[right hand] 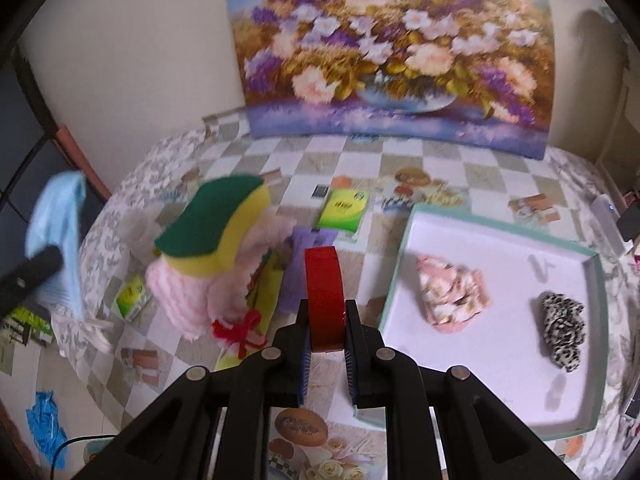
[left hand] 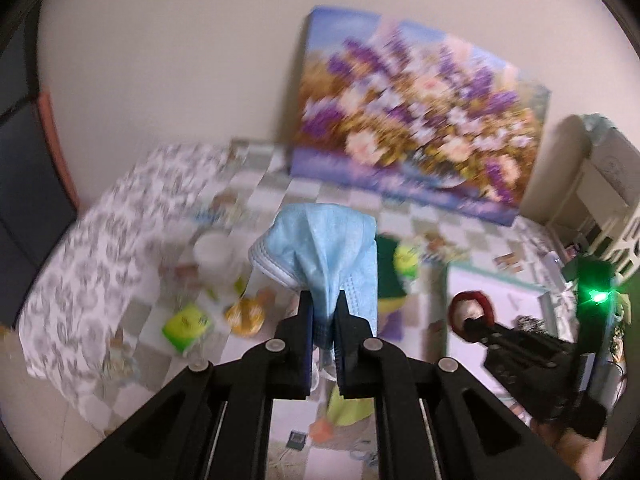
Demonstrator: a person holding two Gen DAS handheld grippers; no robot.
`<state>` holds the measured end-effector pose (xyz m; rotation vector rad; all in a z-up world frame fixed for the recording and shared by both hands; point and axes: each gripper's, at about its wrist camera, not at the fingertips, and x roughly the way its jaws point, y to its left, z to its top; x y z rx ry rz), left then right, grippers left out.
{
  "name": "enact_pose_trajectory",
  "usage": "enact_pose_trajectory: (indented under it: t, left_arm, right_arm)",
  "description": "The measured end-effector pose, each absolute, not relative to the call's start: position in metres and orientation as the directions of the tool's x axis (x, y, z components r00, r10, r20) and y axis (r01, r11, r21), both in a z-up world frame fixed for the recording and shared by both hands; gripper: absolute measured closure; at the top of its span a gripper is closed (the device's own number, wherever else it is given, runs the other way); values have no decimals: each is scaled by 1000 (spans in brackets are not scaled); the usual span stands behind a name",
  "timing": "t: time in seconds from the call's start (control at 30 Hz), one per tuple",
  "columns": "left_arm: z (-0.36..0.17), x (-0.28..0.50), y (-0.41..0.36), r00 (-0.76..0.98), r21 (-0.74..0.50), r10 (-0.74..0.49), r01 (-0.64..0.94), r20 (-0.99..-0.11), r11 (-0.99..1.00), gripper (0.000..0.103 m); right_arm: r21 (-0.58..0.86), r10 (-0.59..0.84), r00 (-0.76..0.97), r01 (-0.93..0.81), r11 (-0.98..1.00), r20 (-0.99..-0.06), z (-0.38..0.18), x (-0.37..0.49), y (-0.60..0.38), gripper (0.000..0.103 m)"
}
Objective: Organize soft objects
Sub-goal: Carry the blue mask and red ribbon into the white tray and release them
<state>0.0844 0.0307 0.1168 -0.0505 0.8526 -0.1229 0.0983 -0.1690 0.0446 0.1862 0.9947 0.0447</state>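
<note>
My left gripper [left hand: 325, 300] is shut on a light blue face mask [left hand: 320, 240], which bunches up above the fingertips, high over the table. The right wrist view shows that mask [right hand: 56, 216] at the far left, hanging from the left gripper [right hand: 48, 260]. My right gripper [right hand: 325, 312] is shut on a red ring-shaped band [right hand: 323, 284], held upright above the table, left of the tray. In the left wrist view the right gripper [left hand: 468, 322] with the red band [left hand: 484, 300] sits at the right. The white tray [right hand: 500, 368] with a teal rim holds a pink floral cloth [right hand: 452, 292] and a leopard-print scrunchie [right hand: 562, 320].
Left of the right gripper, a green-and-yellow sponge [right hand: 208, 224] lies on a pink fluffy cloth [right hand: 192, 292] with a red yarn bow [right hand: 240, 330]. Green tissue packs [right hand: 344, 210] lie on the checked tablecloth. A flower painting [right hand: 392, 52] leans on the wall. A blue glove [right hand: 46, 432] lies on the floor.
</note>
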Motion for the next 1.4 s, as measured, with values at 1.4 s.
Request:
enact_pose_trajectory:
  t: [1.4]
  left_arm:
    - [-22,174,-226,393,-224,-347,326,-852,919,92]
  right_arm:
    - [27,-255,408,571,821,-877,-12,87,-353,87]
